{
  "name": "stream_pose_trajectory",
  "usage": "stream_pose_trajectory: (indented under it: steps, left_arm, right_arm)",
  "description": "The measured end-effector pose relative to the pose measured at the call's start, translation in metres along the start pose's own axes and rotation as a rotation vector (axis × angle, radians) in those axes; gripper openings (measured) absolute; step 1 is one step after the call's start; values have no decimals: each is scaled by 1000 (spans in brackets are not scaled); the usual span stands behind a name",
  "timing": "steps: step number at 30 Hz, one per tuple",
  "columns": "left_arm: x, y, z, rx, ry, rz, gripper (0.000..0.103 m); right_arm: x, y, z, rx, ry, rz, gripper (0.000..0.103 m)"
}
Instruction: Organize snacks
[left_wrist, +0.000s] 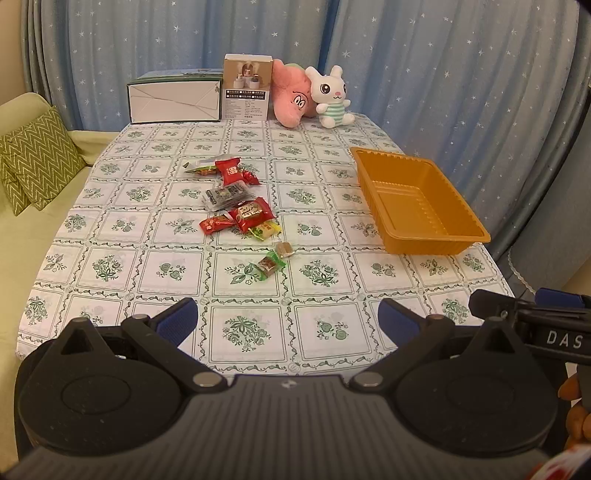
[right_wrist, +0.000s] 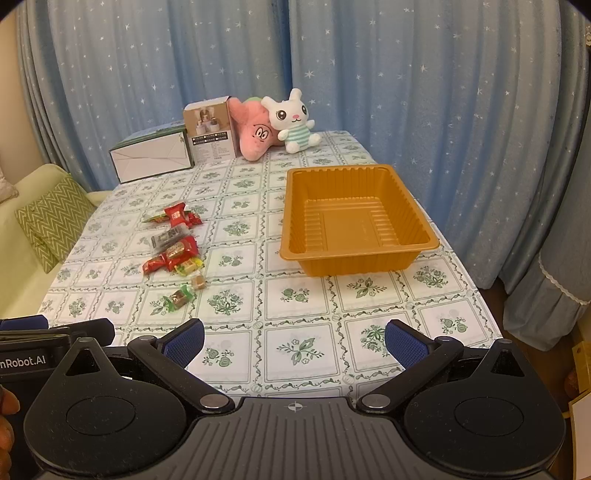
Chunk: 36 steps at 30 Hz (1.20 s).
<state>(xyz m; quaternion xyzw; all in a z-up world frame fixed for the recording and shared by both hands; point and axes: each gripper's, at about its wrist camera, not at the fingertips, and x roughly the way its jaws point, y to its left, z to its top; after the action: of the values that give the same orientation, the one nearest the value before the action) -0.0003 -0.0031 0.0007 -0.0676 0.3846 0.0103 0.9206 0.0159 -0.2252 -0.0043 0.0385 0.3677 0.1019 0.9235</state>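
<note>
Several wrapped snacks lie scattered in the middle of the table: a red packet (left_wrist: 232, 170), a dark packet (left_wrist: 226, 195), a larger red packet (left_wrist: 252, 214), a small red one (left_wrist: 216, 224), a yellow-green candy (left_wrist: 266, 230), a clear-wrapped brown candy (left_wrist: 283, 249) and a green-wrapped candy (left_wrist: 269, 264). An orange plastic tray (left_wrist: 402, 173) stands empty to their right. My left gripper (left_wrist: 288, 317) hangs open above the table's near edge, nothing between its blue pads. My right gripper (right_wrist: 293, 341) is open too, in front of the orange tray (right_wrist: 295, 206), with the snack pile (right_wrist: 173, 251) off to its left.
At the table's far end stand a white-and-green box (left_wrist: 173, 98), a brown product box (left_wrist: 245, 88), a pink plush (left_wrist: 293, 98) and a white bunny plush (left_wrist: 332, 98). A pale green sofa with a zigzag cushion (left_wrist: 37, 158) runs along the left. Blue starred curtains hang behind.
</note>
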Motion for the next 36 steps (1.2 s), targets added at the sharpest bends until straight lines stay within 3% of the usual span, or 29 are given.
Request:
stream_pose_trajectory:
  steps: [36]
  left_arm:
    - [-1, -1, 1, -9, -7, -9, 103]
  right_arm:
    - [0, 0, 0, 3, -1, 0, 103]
